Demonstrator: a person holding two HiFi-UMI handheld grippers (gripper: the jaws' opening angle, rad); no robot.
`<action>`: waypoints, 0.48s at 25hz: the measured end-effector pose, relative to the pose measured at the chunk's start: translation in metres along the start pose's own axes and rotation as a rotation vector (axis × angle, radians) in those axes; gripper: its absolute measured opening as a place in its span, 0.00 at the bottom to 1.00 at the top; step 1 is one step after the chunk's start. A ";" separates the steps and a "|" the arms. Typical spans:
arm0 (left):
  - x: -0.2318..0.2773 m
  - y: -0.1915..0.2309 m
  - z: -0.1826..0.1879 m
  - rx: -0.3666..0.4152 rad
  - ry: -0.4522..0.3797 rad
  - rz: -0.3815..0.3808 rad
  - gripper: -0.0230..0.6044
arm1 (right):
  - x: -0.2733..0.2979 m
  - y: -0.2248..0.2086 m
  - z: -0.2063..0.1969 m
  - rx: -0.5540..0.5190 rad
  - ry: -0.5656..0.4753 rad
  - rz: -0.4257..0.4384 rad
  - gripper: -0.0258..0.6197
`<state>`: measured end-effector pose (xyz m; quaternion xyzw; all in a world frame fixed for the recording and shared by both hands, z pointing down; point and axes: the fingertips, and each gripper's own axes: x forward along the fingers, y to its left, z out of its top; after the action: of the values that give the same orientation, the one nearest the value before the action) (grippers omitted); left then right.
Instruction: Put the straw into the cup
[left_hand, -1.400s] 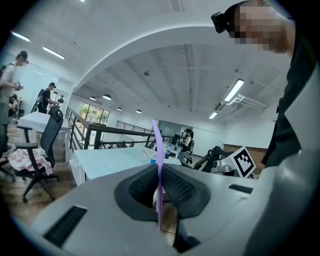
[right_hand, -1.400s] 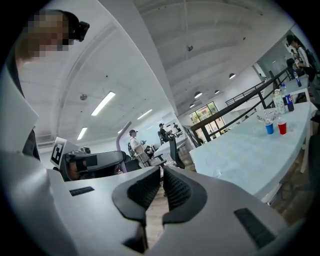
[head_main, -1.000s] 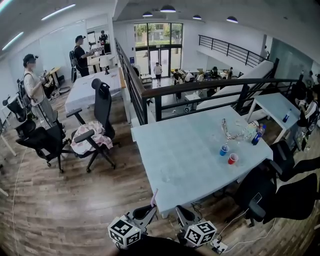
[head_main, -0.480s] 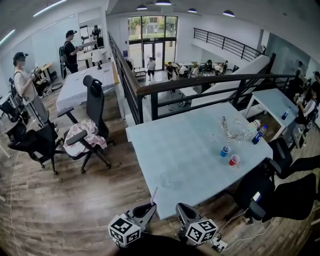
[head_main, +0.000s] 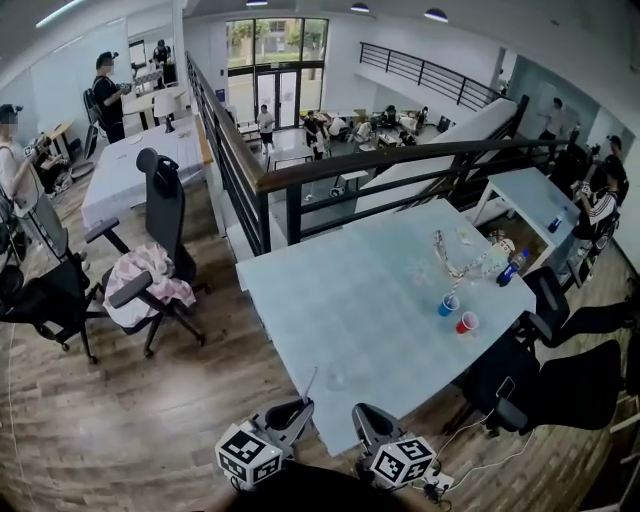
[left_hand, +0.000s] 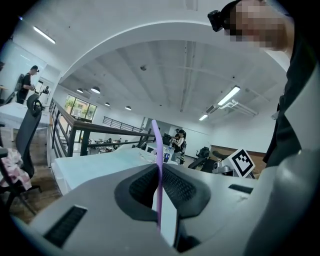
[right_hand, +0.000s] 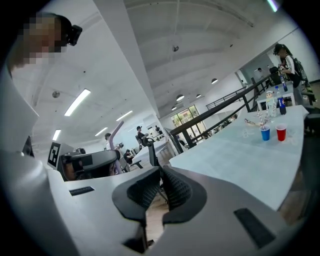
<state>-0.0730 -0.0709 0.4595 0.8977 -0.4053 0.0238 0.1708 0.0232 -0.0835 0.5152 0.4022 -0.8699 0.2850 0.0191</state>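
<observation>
Purple, thin and upright, the straw (left_hand: 156, 150) was clamped between the jaws of your left gripper (left_hand: 160, 174), and its top rose clear above them. Your right gripper (right_hand: 159, 176) had its jaws together with nothing between them. You held both grippers low at the near edge of the desk (head_main: 350, 290), side by side and apart from each other.

The blue cup (head_main: 448, 305) and the red cup (head_main: 466, 323) stood close together near the desk's far right side, the blue one a little farther from you. The straw was well apart from both. A bottle (head_main: 512, 268) stood beyond the cups, near the right corner.

Compared with a second before, your grip on the straw had not changed, and the two grippers sat in the same spot at the bottom of the head view. The cups had not moved on the desk. What changed was the view itself: the chair (head_main: 150, 270) with the pink cloth had slid towards the left edge, and the desk's near corner had come lower in the frame.
</observation>
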 end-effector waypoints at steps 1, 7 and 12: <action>0.000 0.008 0.001 -0.003 0.002 -0.007 0.10 | 0.006 0.001 0.000 0.005 0.001 -0.010 0.10; -0.002 0.046 0.006 -0.015 0.015 -0.059 0.10 | 0.037 0.010 -0.001 0.016 0.000 -0.067 0.10; -0.003 0.073 0.005 -0.026 0.019 -0.106 0.10 | 0.053 0.016 -0.008 0.015 0.011 -0.122 0.10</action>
<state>-0.1296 -0.1150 0.4754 0.9153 -0.3559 0.0181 0.1876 -0.0257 -0.1073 0.5282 0.4528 -0.8416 0.2920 0.0383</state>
